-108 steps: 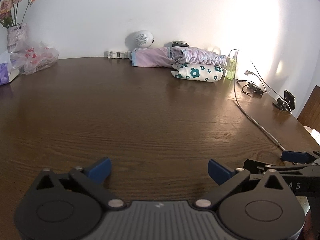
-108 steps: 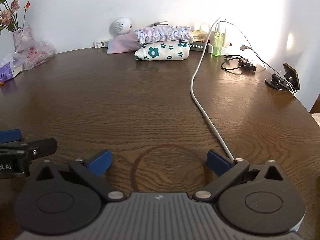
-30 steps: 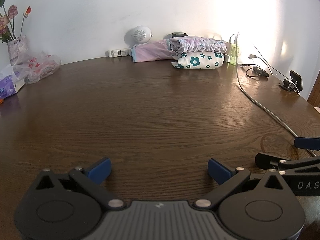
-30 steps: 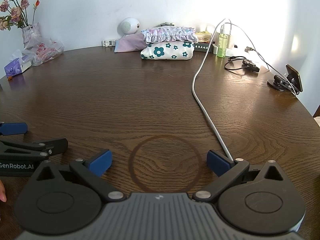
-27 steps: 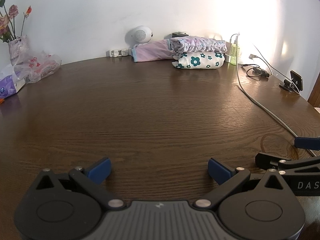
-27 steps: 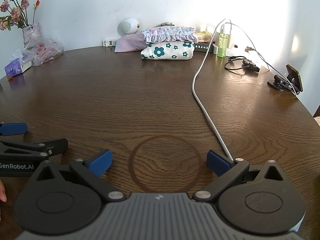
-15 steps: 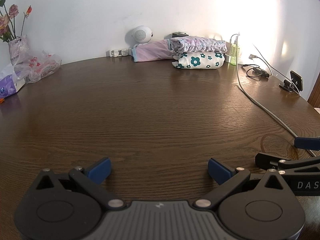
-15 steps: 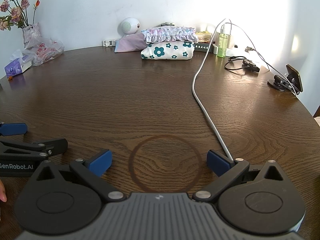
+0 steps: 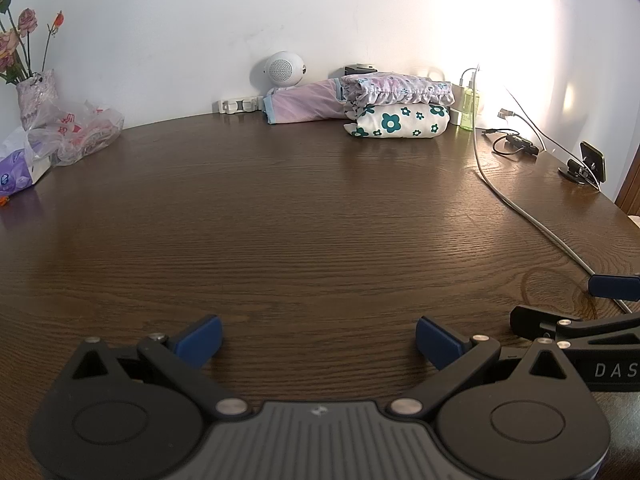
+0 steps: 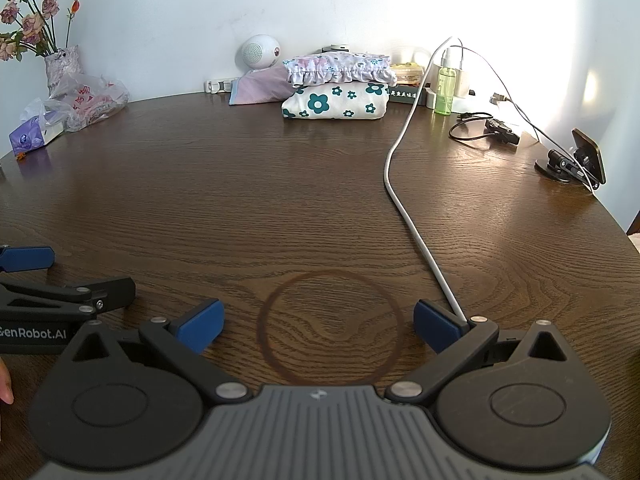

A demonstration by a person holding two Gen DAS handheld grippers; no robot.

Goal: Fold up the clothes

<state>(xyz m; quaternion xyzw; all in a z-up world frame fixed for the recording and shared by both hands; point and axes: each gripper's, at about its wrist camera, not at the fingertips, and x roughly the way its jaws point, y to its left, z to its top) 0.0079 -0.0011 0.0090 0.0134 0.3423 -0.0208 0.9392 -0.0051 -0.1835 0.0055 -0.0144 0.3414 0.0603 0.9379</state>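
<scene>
Folded clothes sit stacked at the far side of the round wooden table (image 9: 312,216): a white piece with teal flowers (image 9: 398,121) (image 10: 336,107) underneath and a frilled floral piece (image 9: 396,90) (image 10: 338,67) on top. A pink garment (image 9: 304,102) (image 10: 258,86) lies just left of the stack. My left gripper (image 9: 318,342) is open near the table's front edge, nothing between its blue pads. My right gripper (image 10: 318,326) is open too, over a dark ring stain (image 10: 330,326). Each gripper shows at the edge of the other's view.
A white cable (image 10: 412,216) runs from the back right toward my right gripper. Back right hold a green bottle (image 10: 445,90), black cords (image 10: 486,126) and a phone stand (image 10: 576,160). Back left stand a vase of flowers (image 10: 60,64), a plastic bag (image 10: 90,100), tissues (image 10: 30,136). A round white speaker (image 9: 282,68) stands by the wall.
Since 3.6 s ago both grippers drew back and swung slightly, so the stack looks farther. Over the last second nothing has moved.
</scene>
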